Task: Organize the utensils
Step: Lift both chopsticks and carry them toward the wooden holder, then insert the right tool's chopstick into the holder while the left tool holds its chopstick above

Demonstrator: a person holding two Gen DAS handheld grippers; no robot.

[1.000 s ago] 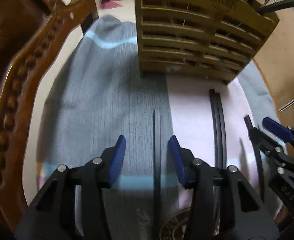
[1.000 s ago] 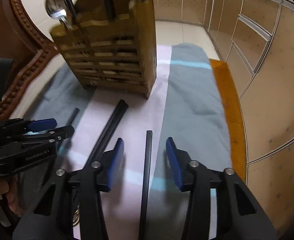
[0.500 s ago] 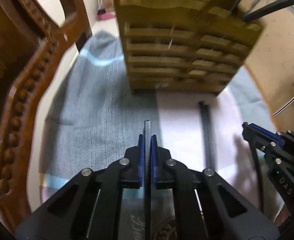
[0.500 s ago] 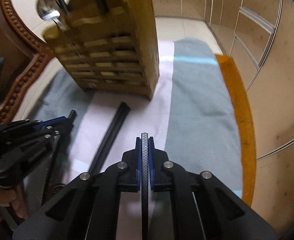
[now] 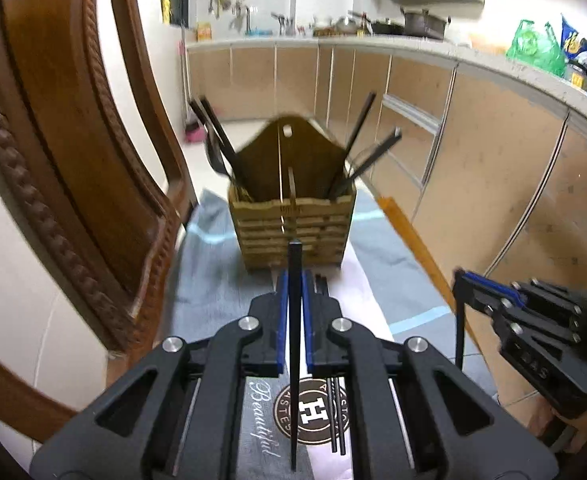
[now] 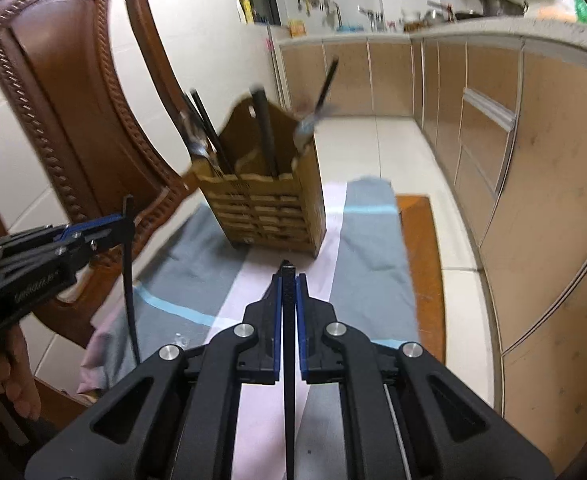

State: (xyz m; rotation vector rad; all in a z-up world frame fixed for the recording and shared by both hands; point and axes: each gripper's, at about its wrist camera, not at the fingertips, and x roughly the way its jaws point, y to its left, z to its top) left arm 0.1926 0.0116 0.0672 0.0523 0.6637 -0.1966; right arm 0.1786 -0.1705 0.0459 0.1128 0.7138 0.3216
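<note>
Left wrist: each hand-held gripper [image 5: 293, 312] clamps 1 chopstick [image 5: 294, 280]; holder [image 5: 291, 232] ahead.

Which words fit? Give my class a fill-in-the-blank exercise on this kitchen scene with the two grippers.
1. The left gripper is shut on a black ____.
2. The wooden utensil holder stands on a striped ____.
3. The right gripper holds ____ chopstick.
4. Left of the holder stands a carved wooden ____.

Missing words: chopstick; towel; one; chair
</note>
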